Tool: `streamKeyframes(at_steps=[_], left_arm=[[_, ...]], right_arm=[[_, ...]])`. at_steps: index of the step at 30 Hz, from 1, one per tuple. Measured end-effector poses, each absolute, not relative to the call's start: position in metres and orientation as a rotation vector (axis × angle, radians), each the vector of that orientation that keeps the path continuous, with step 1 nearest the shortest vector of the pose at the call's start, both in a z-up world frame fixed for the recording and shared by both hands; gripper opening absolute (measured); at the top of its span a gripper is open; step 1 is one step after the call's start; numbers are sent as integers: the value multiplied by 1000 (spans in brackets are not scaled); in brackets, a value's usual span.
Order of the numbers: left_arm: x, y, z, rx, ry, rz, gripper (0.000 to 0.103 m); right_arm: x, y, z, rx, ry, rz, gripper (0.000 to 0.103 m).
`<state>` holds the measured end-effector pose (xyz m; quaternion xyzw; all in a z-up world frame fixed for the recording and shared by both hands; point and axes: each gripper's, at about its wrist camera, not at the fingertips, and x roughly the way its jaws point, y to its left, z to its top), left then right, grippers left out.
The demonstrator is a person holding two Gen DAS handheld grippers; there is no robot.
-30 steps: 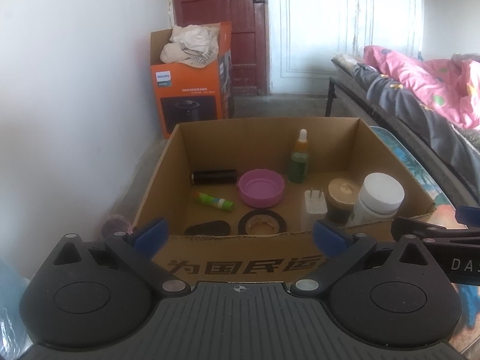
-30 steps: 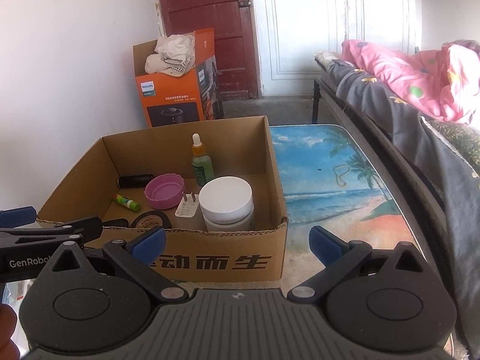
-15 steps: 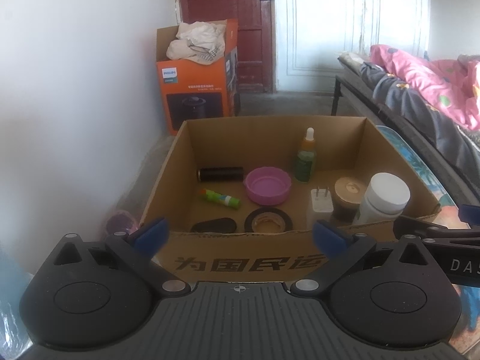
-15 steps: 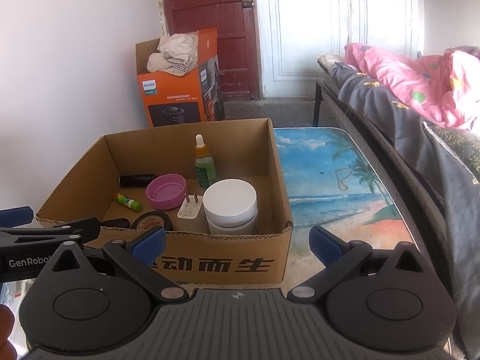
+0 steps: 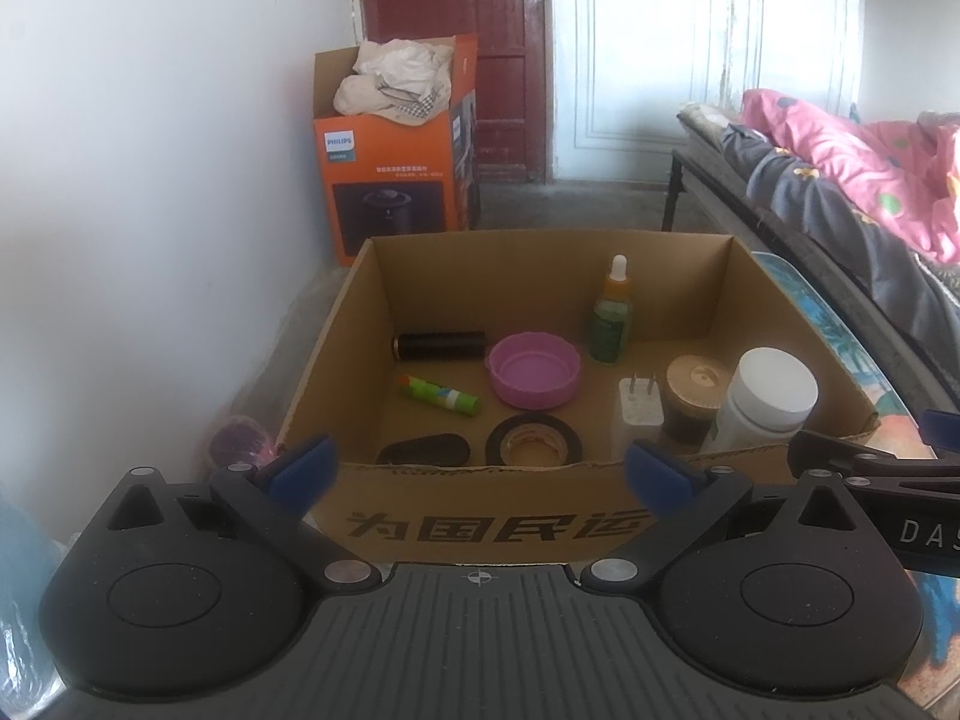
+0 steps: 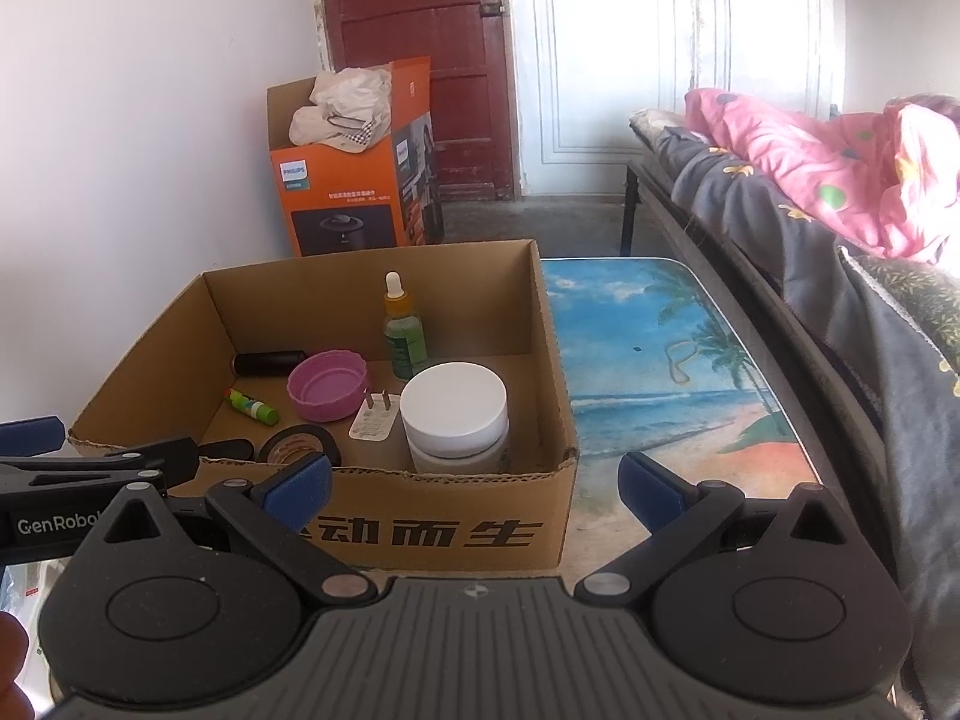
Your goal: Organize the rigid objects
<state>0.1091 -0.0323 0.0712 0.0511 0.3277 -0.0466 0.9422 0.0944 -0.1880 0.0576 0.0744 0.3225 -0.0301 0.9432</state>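
Note:
An open cardboard box holds a pink lid, a green dropper bottle, a white-capped jar, a brown-lidded jar, a white plug, a tape roll, a green glue stick, a black cylinder and a flat black item. My left gripper is open and empty before the box's near wall. My right gripper is open and empty at the box's near right corner.
The box stands on a table with a beach picture. A bed with a pink blanket runs along the right. An orange Philips carton stuffed with cloth stands by the white wall and red door.
Both grippers have drawn back and risen slightly, so the box sits a little farther off and lower in both views. Jaws stay open; nothing in the box moved.

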Motion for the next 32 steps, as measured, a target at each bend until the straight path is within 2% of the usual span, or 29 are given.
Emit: streamKeyframes(at_steps=[32], left_arm=[[110, -36, 67, 93, 682, -93, 102]], right_arm=[[93, -192, 58, 152, 658, -66, 103]])
